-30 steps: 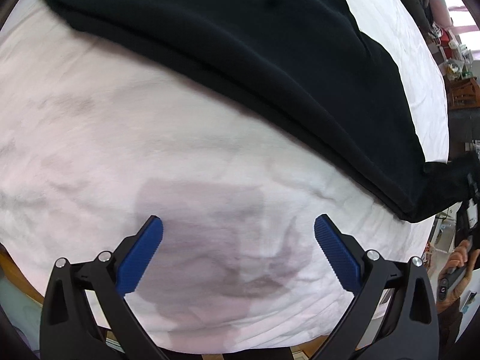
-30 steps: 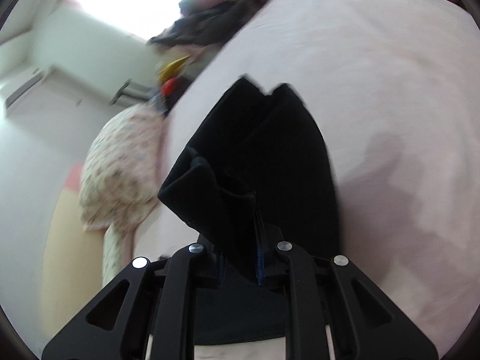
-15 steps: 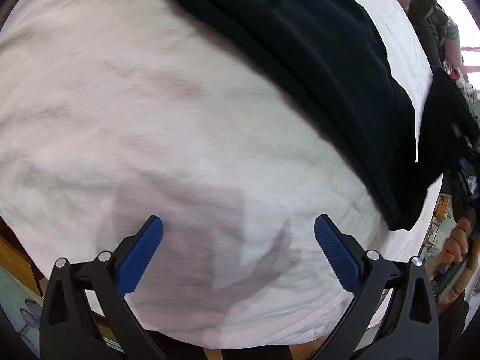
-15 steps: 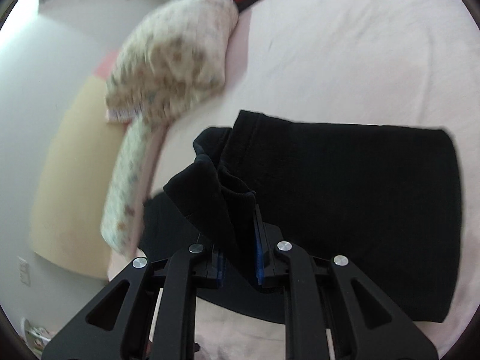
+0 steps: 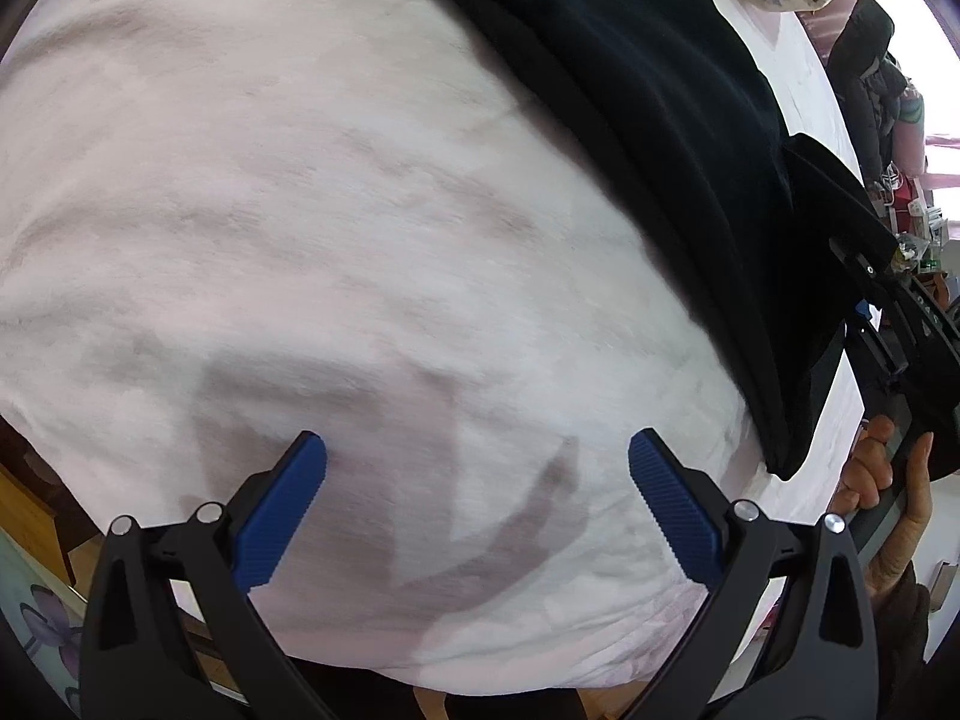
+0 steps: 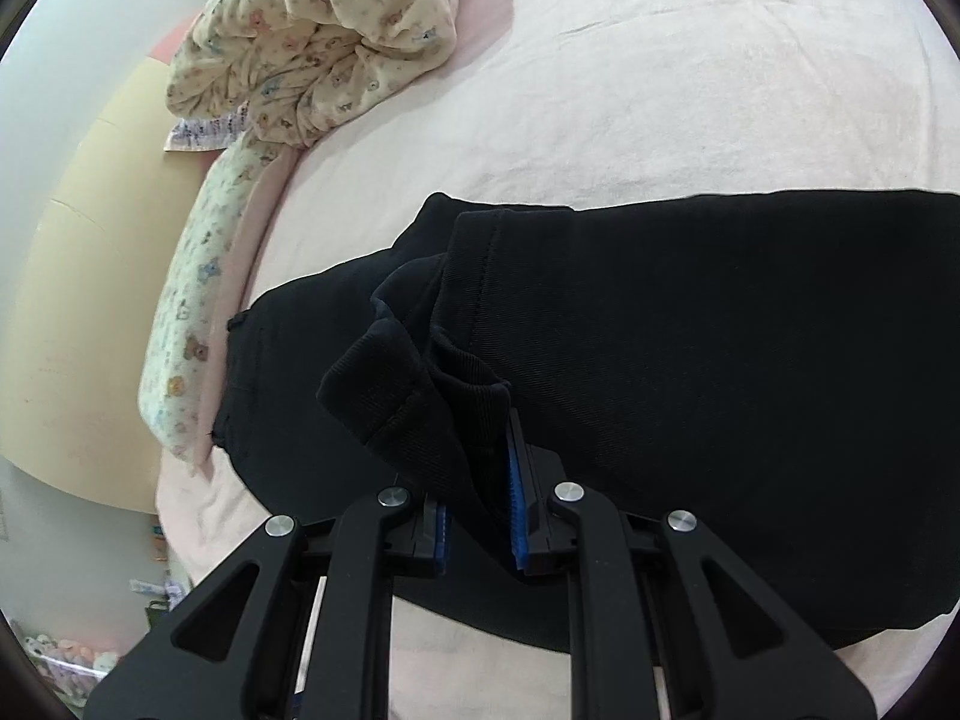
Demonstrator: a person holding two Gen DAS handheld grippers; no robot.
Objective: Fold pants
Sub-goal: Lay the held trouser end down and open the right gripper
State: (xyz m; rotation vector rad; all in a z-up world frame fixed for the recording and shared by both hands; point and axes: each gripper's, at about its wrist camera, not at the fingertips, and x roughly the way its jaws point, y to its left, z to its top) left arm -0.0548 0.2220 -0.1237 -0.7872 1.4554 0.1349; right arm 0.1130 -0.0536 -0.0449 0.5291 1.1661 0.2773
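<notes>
The black pants (image 6: 690,372) lie across the pink bed (image 6: 690,78), their right end cut off by the picture's edge. The right hand-held gripper (image 6: 480,516) is clenched on a bunched hem of the pants, which hides most of its blue pads. The left hand-held gripper (image 5: 477,504) hangs released, jaws wide apart, over bare sheet beside the pants, its shadow beneath. Beyond the pants a teddy-print quilt (image 6: 324,42) is heaped at the bed's edge. A hand (image 5: 882,498) grips the other tool's handle, partly cut off.
</notes>
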